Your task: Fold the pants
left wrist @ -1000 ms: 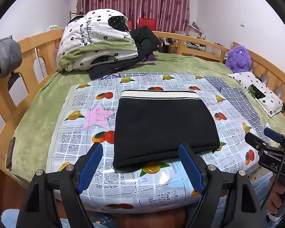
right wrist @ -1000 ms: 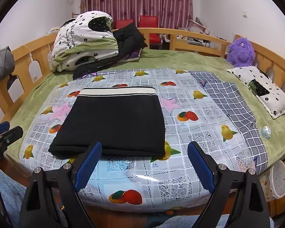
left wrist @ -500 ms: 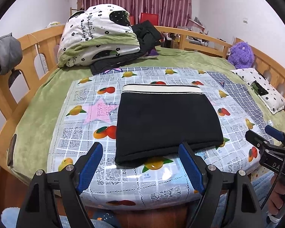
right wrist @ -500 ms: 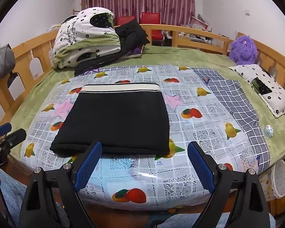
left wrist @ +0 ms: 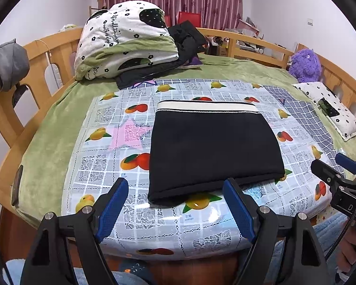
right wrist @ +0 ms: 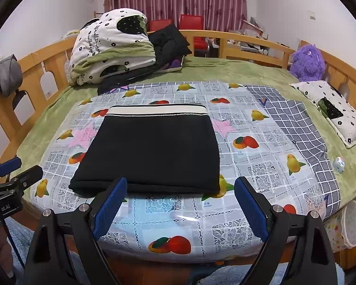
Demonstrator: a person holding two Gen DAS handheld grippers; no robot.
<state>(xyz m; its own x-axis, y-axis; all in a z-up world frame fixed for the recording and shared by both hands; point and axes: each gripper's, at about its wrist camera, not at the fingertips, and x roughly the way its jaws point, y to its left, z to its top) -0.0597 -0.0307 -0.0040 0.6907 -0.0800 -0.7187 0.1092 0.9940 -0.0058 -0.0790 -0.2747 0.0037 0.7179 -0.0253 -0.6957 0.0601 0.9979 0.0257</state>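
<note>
The black pants (left wrist: 211, 147) lie folded into a flat rectangle on the fruit-print cloth (left wrist: 102, 166), with the cream waistband (left wrist: 206, 105) at the far edge. They also show in the right wrist view (right wrist: 152, 149). My left gripper (left wrist: 175, 206) is open and empty, held back just short of the near folded edge. My right gripper (right wrist: 180, 206) is open and empty, also just short of that edge. The right gripper shows at the right of the left wrist view (left wrist: 341, 178); the left gripper shows at the left of the right wrist view (right wrist: 9, 178).
A folded quilt (left wrist: 125, 40) and dark clothes (left wrist: 185, 38) are piled at the far left of the bed. A purple plush toy (left wrist: 305, 65) and a spotted pillow (left wrist: 332, 109) lie at the right. Wooden rails (left wrist: 42, 54) surround the bed. A white bucket (right wrist: 351, 225) stands at the bed's right corner.
Both grippers have drawn back slightly from the bed and risen a little, staying open. The folded pants have not moved.
</note>
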